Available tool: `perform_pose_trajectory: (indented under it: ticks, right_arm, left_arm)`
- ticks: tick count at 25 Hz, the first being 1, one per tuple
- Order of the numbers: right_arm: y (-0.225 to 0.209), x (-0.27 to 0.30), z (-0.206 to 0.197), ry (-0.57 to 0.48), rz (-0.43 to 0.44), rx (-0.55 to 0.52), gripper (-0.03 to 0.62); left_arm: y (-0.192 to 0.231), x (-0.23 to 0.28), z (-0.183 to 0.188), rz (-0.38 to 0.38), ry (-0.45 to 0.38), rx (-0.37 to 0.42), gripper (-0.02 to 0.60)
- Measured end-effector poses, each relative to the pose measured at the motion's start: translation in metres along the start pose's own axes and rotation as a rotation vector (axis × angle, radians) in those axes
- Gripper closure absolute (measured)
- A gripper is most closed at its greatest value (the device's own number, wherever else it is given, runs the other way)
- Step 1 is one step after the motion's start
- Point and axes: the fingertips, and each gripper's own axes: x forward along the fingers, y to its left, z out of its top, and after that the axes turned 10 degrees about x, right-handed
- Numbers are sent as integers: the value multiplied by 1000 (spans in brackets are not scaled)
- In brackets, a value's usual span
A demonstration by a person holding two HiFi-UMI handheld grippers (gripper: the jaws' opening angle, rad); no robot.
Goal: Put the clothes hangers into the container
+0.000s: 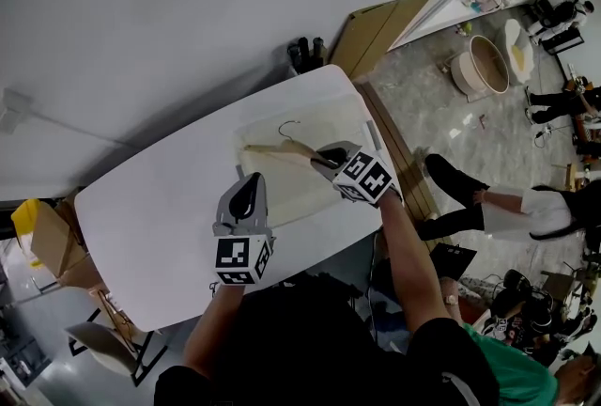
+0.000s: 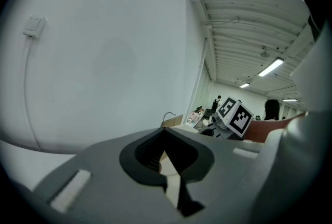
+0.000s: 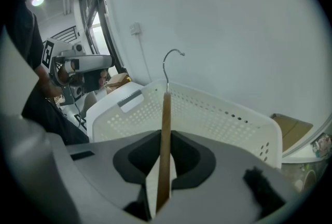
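Judged step: lowering the hanger into the container. The right tool (image 1: 324, 156) should stay clamped on the wooden clothes hanger (image 3: 164, 140), held over the white perforated basket (image 3: 218, 114). It should release only once the hook clears the 12 o'clock rim. The left tool (image 1: 248, 186) sits at 7 o'clock of the basket above the tabletop (image 1: 150, 226), nearly level, jaws slightly parted and empty. The right forearm enters from 5 o'clock, with its tool pitched steeply down.

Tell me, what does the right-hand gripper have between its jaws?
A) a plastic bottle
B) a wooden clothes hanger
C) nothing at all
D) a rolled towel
B: the right gripper is clamped on a thin wooden hanger with a metal hook, in front of the white perforated basket.
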Motion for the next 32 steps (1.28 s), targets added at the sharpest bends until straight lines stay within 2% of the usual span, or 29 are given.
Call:
perform_pose_trajectory:
  ticks: [10, 32]
  right_arm:
    - [-7, -2, 2, -7, -87, -25, 480]
    - [-36, -13, 7, -20, -171, -32, 471]
  left_arm:
    - [3, -6, -3, 1, -4, -1, 577]
    - [0, 3, 3, -8, -3, -4, 577]
